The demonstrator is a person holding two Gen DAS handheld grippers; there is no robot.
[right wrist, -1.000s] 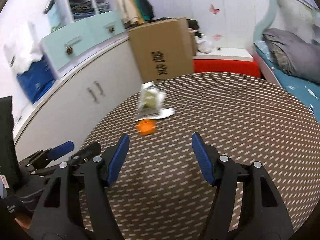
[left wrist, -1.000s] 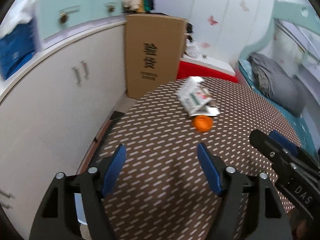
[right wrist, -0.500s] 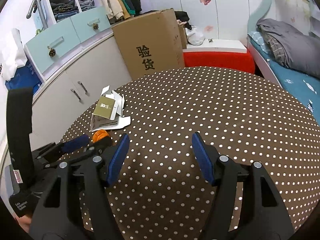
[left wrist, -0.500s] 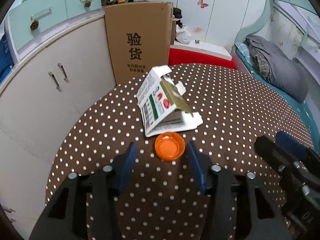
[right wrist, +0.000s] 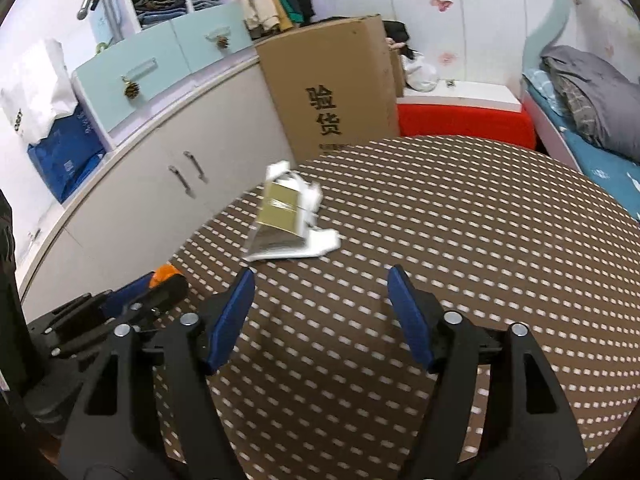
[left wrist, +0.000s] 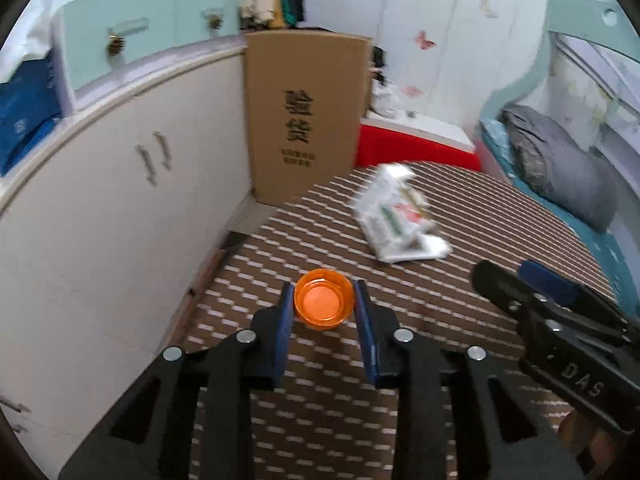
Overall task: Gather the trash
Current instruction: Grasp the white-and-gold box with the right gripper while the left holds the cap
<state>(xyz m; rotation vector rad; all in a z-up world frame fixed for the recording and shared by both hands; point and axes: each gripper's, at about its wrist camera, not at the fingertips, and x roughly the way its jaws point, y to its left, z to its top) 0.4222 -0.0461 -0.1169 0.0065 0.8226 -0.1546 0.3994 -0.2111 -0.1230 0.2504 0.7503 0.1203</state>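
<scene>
A small orange cap (left wrist: 324,306) sits between the blue pads of my left gripper (left wrist: 323,300). The jaws are closing and both pads touch its sides. The right wrist view shows the cap (right wrist: 165,272) at the tips of the left gripper (right wrist: 152,292). A torn white carton (left wrist: 396,216) with a gold flap lies farther back on the brown dotted table (left wrist: 500,220). My right gripper (right wrist: 320,292) hovers just short of the carton (right wrist: 286,220); its jaws are opening and nothing is between them. The right gripper (left wrist: 516,276) also shows at the right edge of the left wrist view.
A tall cardboard box (left wrist: 304,120) stands beyond the table's far edge. White cupboards (left wrist: 100,220) run close along the left side. A red chest (left wrist: 416,148) sits behind the table, and a bed with a grey pillow (left wrist: 560,172) is on the right.
My left gripper's jaws closed from wide open onto the orange cap, and it drew back and left from the carton. My right gripper came closer to the carton, jaws slightly wider.
</scene>
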